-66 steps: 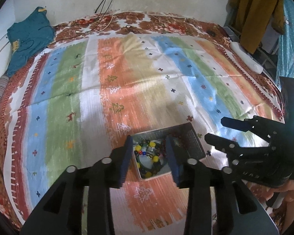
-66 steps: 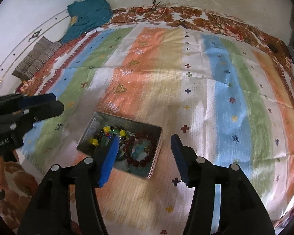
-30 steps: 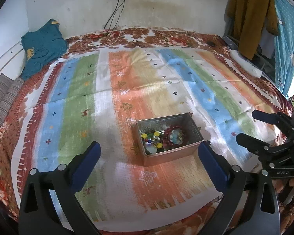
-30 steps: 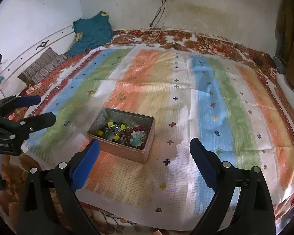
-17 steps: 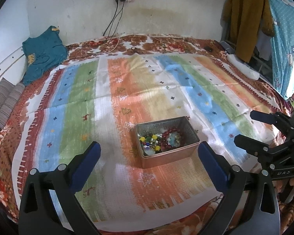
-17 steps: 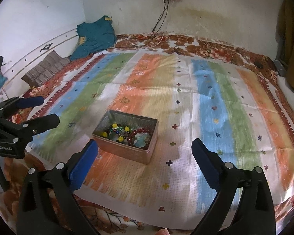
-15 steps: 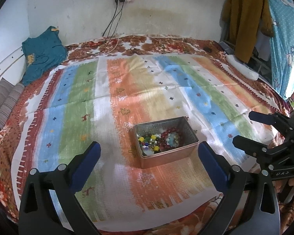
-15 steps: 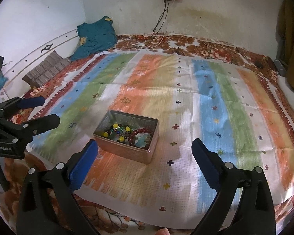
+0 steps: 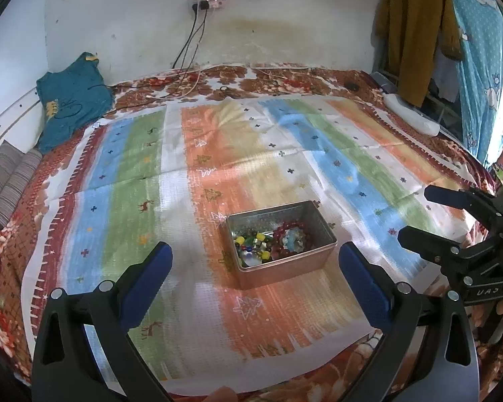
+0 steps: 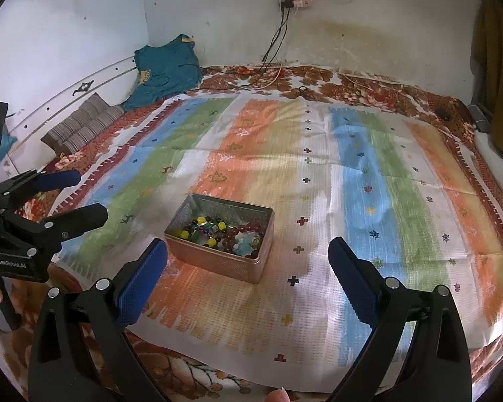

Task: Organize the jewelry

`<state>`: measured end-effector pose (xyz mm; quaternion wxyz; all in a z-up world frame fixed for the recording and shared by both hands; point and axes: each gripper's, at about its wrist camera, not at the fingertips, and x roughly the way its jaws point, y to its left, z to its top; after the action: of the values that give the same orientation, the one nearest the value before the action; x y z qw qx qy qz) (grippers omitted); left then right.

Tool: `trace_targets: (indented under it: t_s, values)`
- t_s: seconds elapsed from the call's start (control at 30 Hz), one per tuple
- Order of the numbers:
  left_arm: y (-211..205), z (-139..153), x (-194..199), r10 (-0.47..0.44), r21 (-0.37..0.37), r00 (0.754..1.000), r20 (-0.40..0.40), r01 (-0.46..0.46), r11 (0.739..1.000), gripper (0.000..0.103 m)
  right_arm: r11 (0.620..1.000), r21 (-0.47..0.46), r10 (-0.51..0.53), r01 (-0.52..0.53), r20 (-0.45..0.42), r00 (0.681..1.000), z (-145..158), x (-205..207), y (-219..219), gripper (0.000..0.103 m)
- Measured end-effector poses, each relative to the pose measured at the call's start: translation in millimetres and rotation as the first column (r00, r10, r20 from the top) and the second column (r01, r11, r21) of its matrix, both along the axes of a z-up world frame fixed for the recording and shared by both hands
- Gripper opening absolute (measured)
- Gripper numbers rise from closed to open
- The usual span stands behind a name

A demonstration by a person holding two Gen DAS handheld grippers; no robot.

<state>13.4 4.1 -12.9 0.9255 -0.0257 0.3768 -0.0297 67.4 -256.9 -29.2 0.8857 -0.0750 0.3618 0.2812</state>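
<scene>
A metal tin sits on the striped cloth near its front edge. Inside lie a dark red bead bracelet, a bracelet of yellow, green and dark beads and a pale blue piece. My left gripper is wide open and empty, pulled back in front of the tin; it also shows in the right wrist view. My right gripper is wide open and empty, also short of the tin; it also shows in the left wrist view.
The cloth covers a bed with a floral sheet. A teal shirt and striped cushions lie at the back left. Cables run from a wall socket. Clothes hang at the right, with a white object below.
Both grippers have opened wide and drawn back and up from the tin, so it now looks smaller and farther. The tin and beads stay where they were.
</scene>
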Motion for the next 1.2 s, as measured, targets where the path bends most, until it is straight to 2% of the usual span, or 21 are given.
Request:
trace_targets:
  t_s: [0.97, 1.2]
  values:
    - [-10.7, 7.2, -10.6, -0.022, 0.027, 0.998, 0.061, 0.02, 0.999, 0.098, 1.0, 0.027, 0.011, -0.012, 0.044, 0.999, 8.7, -9.4, 2.7, 0.097]
    - [-7.9, 13.4, -9.2, 0.001, 0.014, 0.997, 0.073, -0.002, 1.0, 0.098, 1.0, 0.023, 0.01, -0.011, 0.042, 0.999, 8.0, -9.7, 1.8, 0.097]
